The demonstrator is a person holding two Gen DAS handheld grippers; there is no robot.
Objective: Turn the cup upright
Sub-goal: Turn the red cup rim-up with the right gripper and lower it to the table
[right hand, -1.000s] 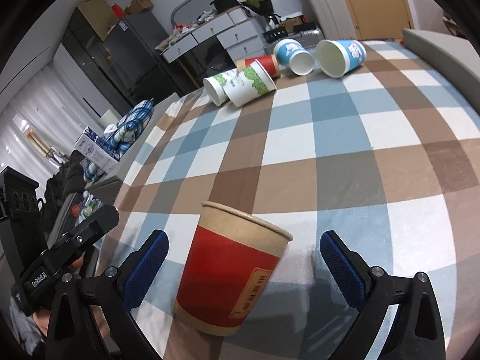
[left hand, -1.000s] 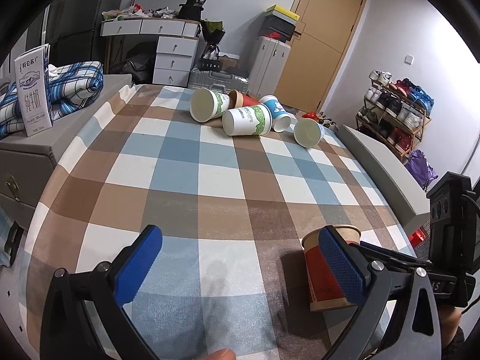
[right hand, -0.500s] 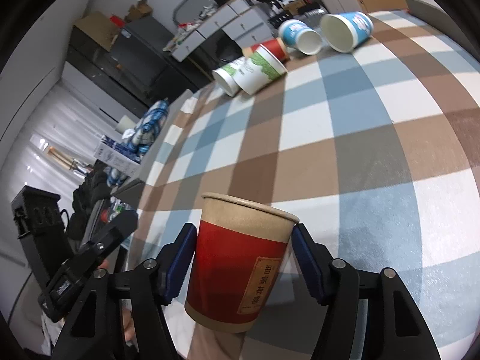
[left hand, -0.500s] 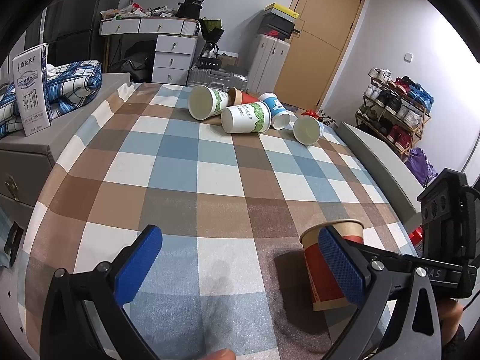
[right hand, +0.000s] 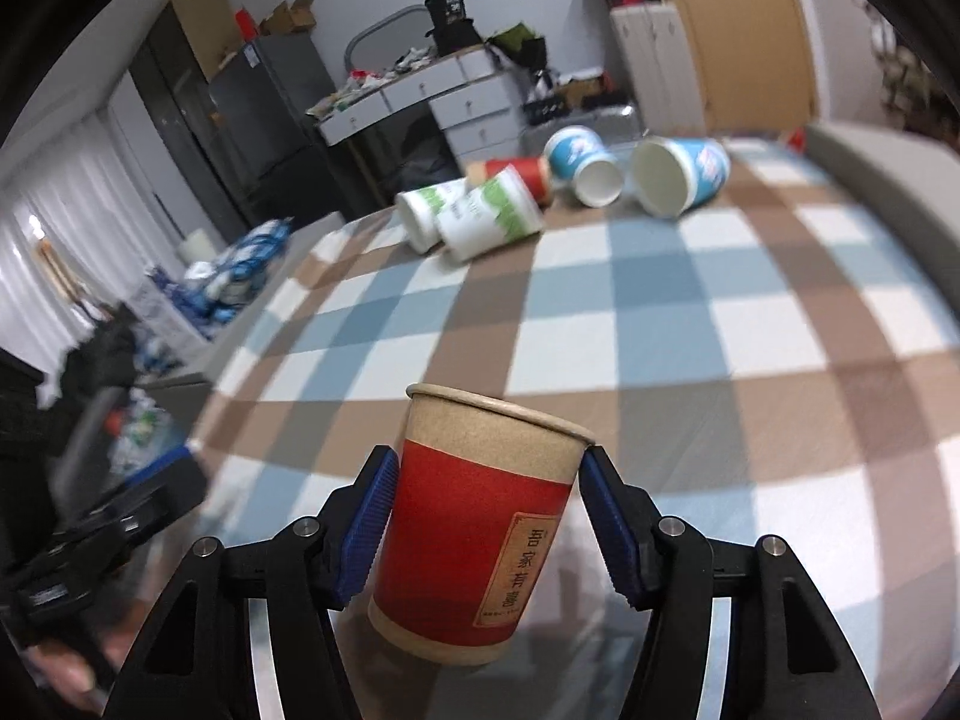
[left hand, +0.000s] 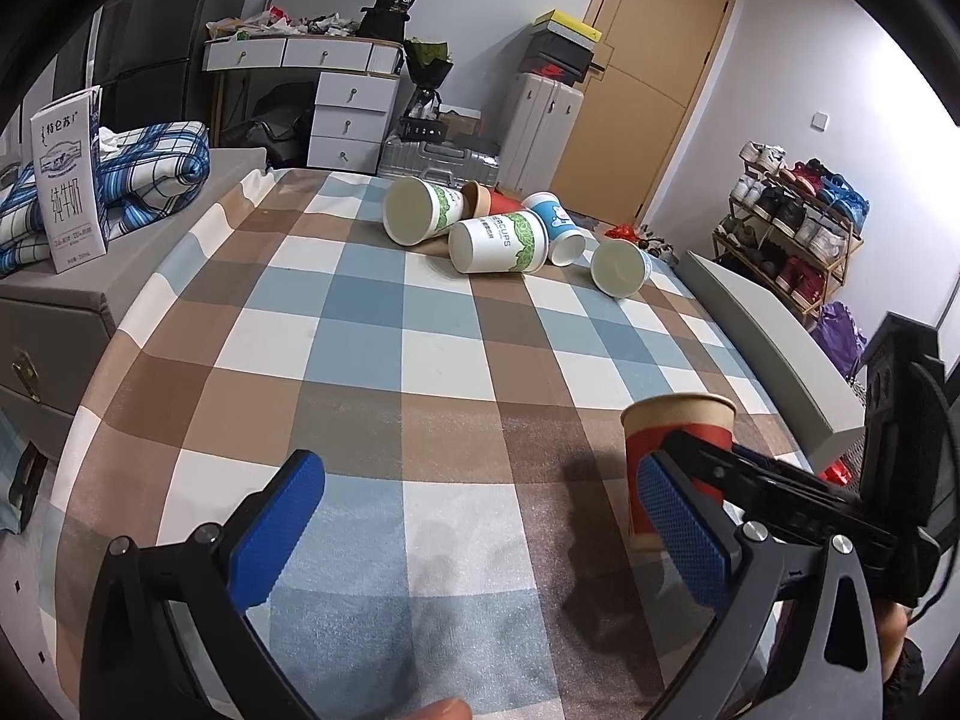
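**Red cup gripped upright, mouth up**

Red cup (right hand: 480,531) is a kraft-paper cup with a broad red band, a bare brown rim and base, and a tan label with vertical Chinese characters. It stands mouth-up, tilted slightly, clamped between the blue pads (right hand: 367,531) of the right gripper (right hand: 486,531); its base looks just above the cloth, though contact cannot be told for sure. In the left wrist view the same cup shows at the near right edge of the table. The left gripper (left hand: 480,531) hangs spread wide with nothing between its pads, beside the cup.

Below lies a checked tablecloth (left hand: 372,360) of blue, brown and white squares. Around it are a white drawer unit (left hand: 348,120), a tan door (left hand: 654,90), a shoe rack (left hand: 792,240), and a milk carton (left hand: 66,180) against a folded plaid blanket (left hand: 156,174).

At the far end five more cups (left hand: 498,243) lie on their sides in a cluster: two green-and-white, two blue-and-white, one red.
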